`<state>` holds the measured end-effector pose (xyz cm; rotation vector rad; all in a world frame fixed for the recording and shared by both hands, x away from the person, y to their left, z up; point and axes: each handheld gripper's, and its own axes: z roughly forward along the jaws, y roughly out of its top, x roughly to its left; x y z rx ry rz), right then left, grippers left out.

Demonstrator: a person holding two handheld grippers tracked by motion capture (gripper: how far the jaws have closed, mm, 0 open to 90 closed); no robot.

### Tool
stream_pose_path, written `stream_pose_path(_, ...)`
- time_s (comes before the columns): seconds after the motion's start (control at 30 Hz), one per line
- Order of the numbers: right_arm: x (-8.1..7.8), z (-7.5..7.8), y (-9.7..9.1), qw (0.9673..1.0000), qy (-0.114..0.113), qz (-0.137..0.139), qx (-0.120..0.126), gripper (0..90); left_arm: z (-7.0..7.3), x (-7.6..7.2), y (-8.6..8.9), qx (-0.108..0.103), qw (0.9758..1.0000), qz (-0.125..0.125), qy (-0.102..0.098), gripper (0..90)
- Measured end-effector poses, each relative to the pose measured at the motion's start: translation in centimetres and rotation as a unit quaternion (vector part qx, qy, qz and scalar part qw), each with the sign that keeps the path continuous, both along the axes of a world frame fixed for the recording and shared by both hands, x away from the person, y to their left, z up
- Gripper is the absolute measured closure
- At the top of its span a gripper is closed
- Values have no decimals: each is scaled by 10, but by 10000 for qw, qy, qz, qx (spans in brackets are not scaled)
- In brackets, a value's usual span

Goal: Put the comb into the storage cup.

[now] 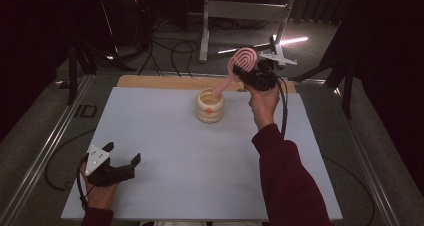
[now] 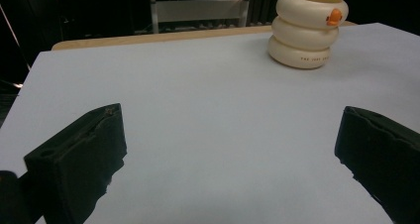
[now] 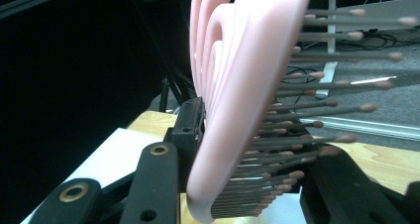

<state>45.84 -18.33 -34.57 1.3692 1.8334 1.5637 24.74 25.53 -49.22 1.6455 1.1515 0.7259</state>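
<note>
Near edge: left gripper (image 1: 122,156) resting on the white table (image 1: 165,151), jaws spread wide, nothing between them. Well ahead and to its right: cream ribbed holder (image 2: 308,29). Farther back: right gripper (image 1: 239,75) clenched on the pink hairbrush (image 1: 242,61), just above and beyond the holder, brush handle slanting down into its mouth.

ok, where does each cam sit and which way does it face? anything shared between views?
High view: above the person's side, looking forward and down on the table; both forearms, left claw and right claw show.
Left gripper view: on the left claw, low, facing across to the cup; open jaws show.
Right gripper view: on the right claw, looking along the pink hairbrush it grips.
Shared: the high and left gripper views both show the cup; the high and right gripper views both show the brush.
</note>
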Motion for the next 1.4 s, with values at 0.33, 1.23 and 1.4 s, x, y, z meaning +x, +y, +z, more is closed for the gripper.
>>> stream_pose_path(0.33, 1, -2, 3, 9999, -50, -55, -88, 638, 0, 0, -1, 14, 10000, -32, 0, 1)
stream_pose_path(1.23, 8, -18, 12, 9997, 189, -30, -166, 638, 0, 0, -1, 38, 10000, -44, 6, 1)
stream_pose_path(1.4, 8, -21, 13, 9996, 208, -25, -190, 638, -1, 0, -2, 37, 10000, -50, 13, 1)
